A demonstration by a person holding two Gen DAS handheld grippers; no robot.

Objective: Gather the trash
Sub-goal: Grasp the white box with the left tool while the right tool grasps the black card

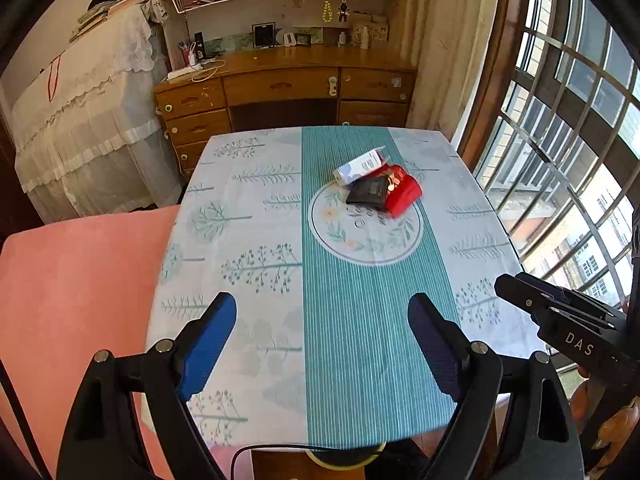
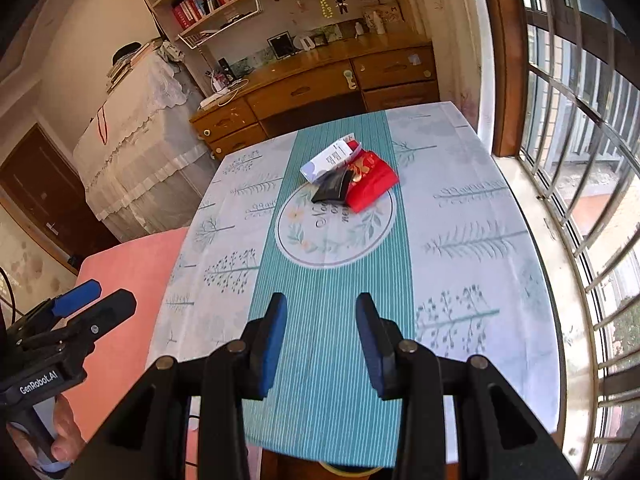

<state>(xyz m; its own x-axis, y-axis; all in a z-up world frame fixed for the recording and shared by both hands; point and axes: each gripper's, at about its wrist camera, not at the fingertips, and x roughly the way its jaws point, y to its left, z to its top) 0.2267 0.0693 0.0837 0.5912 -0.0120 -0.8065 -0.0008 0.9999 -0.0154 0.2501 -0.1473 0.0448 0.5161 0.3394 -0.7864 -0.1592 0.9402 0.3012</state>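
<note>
A small pile of trash lies near the middle of the table (image 1: pixel 256 240): a white and blue box (image 1: pixel 360 166), a black packet (image 1: pixel 366 194) and a red wrapper (image 1: pixel 404 192). The same box (image 2: pixel 330 158), black packet (image 2: pixel 332 188) and red wrapper (image 2: pixel 370 184) show in the right wrist view. My left gripper (image 1: pixel 322 312) is open and empty above the near table edge. My right gripper (image 2: pixel 322 312) is open and empty, also over the near edge, well short of the pile. Each gripper shows in the other's view, the right gripper (image 1: pixel 560 312) and the left gripper (image 2: pixel 92 300).
The table wears a teal and white cloth (image 2: pixel 472 240). A pink chair (image 1: pixel 80 280) stands at its left. A wooden desk (image 1: pixel 280 88) with shelves stands behind. A barred window (image 1: pixel 568 128) runs along the right. A round bin rim (image 1: pixel 344 456) shows under the near edge.
</note>
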